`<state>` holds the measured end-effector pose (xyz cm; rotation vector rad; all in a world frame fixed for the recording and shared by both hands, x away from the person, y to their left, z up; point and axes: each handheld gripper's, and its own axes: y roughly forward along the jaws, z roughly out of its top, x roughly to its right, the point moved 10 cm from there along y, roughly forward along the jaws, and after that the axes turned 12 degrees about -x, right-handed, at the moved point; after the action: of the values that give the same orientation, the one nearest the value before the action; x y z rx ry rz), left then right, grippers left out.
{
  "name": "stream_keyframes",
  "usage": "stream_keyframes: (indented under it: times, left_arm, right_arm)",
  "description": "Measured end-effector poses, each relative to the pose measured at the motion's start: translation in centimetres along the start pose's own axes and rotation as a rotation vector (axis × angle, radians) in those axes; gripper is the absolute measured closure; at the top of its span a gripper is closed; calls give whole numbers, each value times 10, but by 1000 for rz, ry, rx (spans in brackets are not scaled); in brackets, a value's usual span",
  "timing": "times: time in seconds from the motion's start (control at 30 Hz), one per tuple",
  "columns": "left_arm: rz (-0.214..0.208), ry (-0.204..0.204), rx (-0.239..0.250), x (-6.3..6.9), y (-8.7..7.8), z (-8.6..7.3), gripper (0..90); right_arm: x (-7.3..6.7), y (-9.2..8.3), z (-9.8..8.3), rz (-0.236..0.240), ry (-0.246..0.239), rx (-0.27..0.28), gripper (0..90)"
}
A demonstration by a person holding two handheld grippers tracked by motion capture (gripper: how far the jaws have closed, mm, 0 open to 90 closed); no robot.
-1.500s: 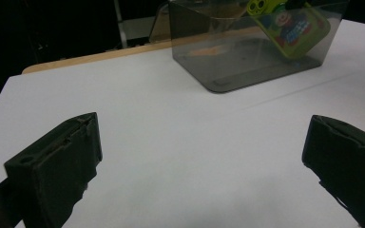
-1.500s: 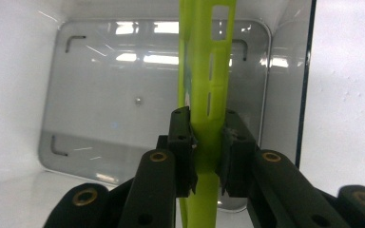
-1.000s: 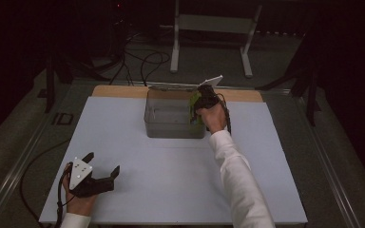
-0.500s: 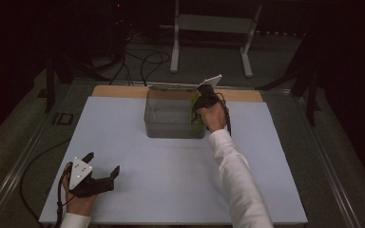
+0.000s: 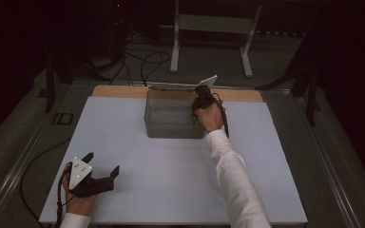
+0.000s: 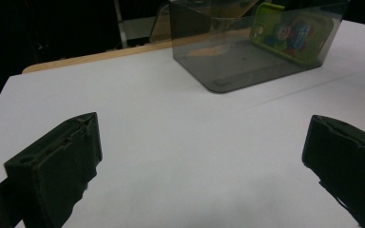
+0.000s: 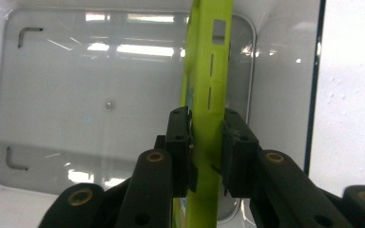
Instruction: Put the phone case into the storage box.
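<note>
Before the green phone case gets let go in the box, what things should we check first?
1. Right gripper pinches the green phone case firmly: ok.
2. Case is over the clear box, inside its walls: ok.
3. Box floor under the case is bare: ok.
4. Case's lower edge rests on the floor: cannot tell.
5. Left gripper is open, on the white table, far from the box: ok.

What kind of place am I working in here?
Probably a lab or recording workstation, not a home: a white work table on a framed bench, loose cables on the floor behind, a metal stand, and dark surroundings.
</note>
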<state>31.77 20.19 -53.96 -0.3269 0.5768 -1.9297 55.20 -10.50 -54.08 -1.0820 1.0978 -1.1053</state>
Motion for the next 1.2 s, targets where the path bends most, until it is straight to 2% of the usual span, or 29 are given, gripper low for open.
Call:
stream_keyframes:
  times: [0.47,1.07,1.2]
  left_arm:
    - [0,3,-1,0,0,0,0]
    - [1,7,-3,1,0,0,0]
    - [1,6,-2,1,0,0,0]
  right_arm:
    - [1,0,2,-18,42,37,768]
    - [3,-1,-1,-52,25,51,761]
    - [3,-2,-1,-58,15,62,726]
